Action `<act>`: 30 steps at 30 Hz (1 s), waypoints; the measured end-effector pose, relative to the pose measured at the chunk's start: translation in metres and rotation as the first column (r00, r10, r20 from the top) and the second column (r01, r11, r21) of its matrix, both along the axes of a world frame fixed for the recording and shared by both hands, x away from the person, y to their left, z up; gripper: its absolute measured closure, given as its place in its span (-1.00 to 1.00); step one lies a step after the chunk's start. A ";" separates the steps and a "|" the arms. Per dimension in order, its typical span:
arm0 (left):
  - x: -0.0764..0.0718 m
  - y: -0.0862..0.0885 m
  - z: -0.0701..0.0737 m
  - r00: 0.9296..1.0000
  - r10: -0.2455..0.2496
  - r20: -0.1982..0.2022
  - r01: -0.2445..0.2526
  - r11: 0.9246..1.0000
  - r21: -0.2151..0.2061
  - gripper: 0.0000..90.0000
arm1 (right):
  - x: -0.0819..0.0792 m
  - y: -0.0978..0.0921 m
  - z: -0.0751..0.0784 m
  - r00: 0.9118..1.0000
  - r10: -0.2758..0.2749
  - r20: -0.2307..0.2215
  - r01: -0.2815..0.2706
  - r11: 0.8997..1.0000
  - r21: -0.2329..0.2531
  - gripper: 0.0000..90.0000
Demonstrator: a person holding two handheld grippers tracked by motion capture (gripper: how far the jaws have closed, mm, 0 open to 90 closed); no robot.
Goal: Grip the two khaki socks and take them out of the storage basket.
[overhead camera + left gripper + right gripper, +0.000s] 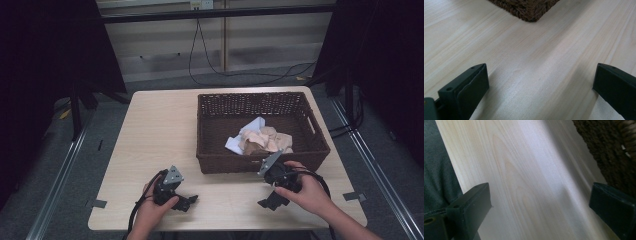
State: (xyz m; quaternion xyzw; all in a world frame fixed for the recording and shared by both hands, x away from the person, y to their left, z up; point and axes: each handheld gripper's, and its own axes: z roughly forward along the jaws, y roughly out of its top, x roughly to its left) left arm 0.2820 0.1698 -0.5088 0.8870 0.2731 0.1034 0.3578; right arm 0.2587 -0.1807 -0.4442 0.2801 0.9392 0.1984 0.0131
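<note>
**Both grippers released in front of the basket**

I see my left gripper [186, 201] and right gripper [269, 201] low over the table [150, 135], jaws spread wide, gripping nothing. The basket [212, 162] sits just beyond them, crumpled cloths [265, 141] inside it.

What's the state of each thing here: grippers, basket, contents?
left gripper: open, empty, low over table.
right gripper: open, empty, beside basket.
basket: upright on table.
crumpled cloths: heaped inside basket.
</note>
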 end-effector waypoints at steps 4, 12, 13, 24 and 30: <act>0.000 0.000 0.000 1.000 0.000 0.000 0.000 1.000 0.000 -1.00 | 0.002 -0.001 0.010 1.000 0.020 -0.006 -0.020 1.000 -0.024 -0.92; 0.000 0.000 0.000 1.000 -0.001 0.000 0.001 1.000 0.002 -1.00 | 0.007 -0.002 0.026 0.998 0.052 -0.028 -0.054 0.996 -0.077 -0.90; 0.000 0.000 0.000 1.000 -0.001 0.000 0.001 1.000 0.001 -1.00 | 0.008 -0.002 0.028 0.998 0.057 -0.027 -0.059 0.995 -0.083 -0.90; 0.000 0.000 0.000 1.000 -0.001 0.000 0.001 1.000 0.001 -1.00 | 0.017 -0.003 0.055 0.995 0.078 -0.066 -0.085 0.991 -0.103 -0.88; 0.000 0.000 0.000 1.000 -0.002 0.000 0.002 1.000 0.002 -1.00 | 0.025 -0.007 0.069 0.994 0.071 -0.080 -0.079 0.992 -0.096 -0.88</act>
